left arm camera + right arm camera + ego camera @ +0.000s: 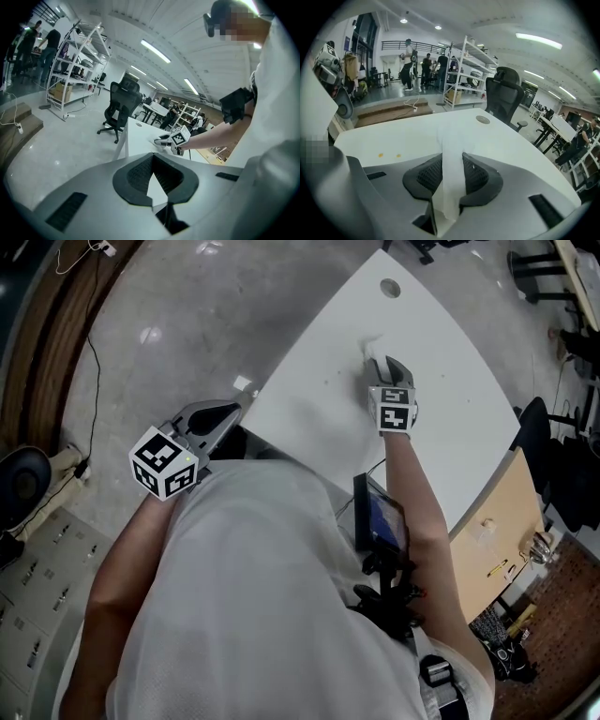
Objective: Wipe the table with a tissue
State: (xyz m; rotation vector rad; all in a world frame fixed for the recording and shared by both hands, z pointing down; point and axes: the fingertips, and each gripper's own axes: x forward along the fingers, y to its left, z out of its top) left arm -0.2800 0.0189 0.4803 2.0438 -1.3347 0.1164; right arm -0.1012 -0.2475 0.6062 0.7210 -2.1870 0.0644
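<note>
On the white table [459, 418], roughly mid-surface and on the near side of the round cable hole [390, 287], the right gripper [384, 367] is angled down with its jaws clamped on a white tissue [450, 140]. The tissue runs up between the black ribbed pads [477, 176] and its free end is bunched against the tabletop. Two little yellowish spots [389, 155] sit on the table to the left of the tissue in the right gripper view. The left gripper [234, 407] hangs just off the table's near edge, over the grey floor [187, 324], jaw tips closed together with nothing pinched. The only markings I can make out are the black-and-white square codes on each gripper's cube [394, 410], no actual text.
</note>
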